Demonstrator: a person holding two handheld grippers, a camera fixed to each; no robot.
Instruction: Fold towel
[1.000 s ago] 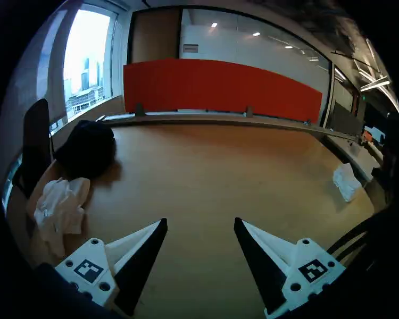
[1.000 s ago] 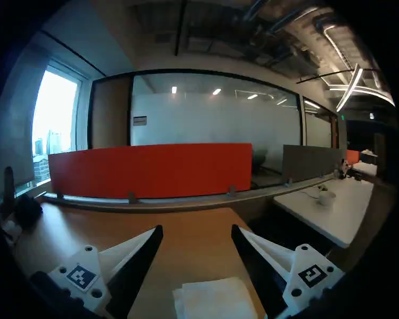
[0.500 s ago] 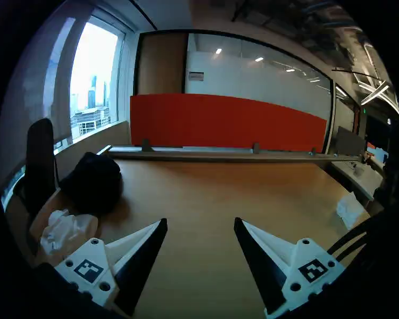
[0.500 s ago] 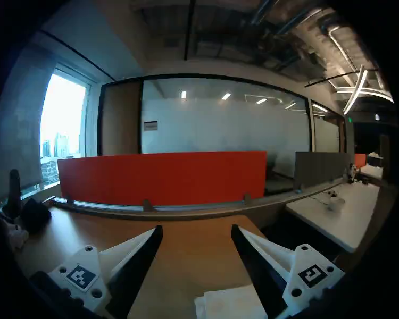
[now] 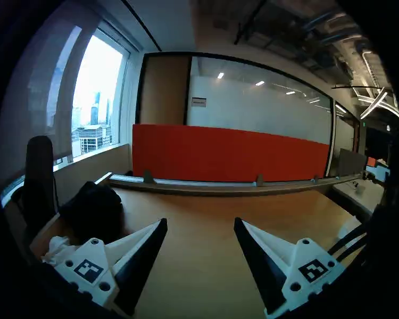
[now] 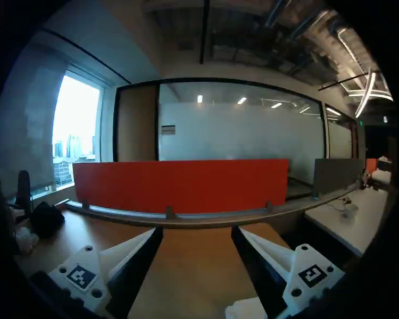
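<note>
My left tool [image 5: 199, 220] and right tool [image 6: 196, 228] both hang released above the worktop [image 5: 210, 260]. A white scrap, probably the towel [image 6: 246, 310], lies near, under my right tool.

The surface [image 5: 210, 255] runs ahead to a divider panel [image 5: 226, 154] standing along its far edge. On its left side sits a bag [image 5: 93, 212], with a cloth [image 5: 56, 245] just before it and a chair [image 5: 39, 181] beyond the edge. In the right gripper view, a towel [image 6: 247, 309] lies nearest, and a second surface [image 6: 343, 218] stands apart to the right.
</note>
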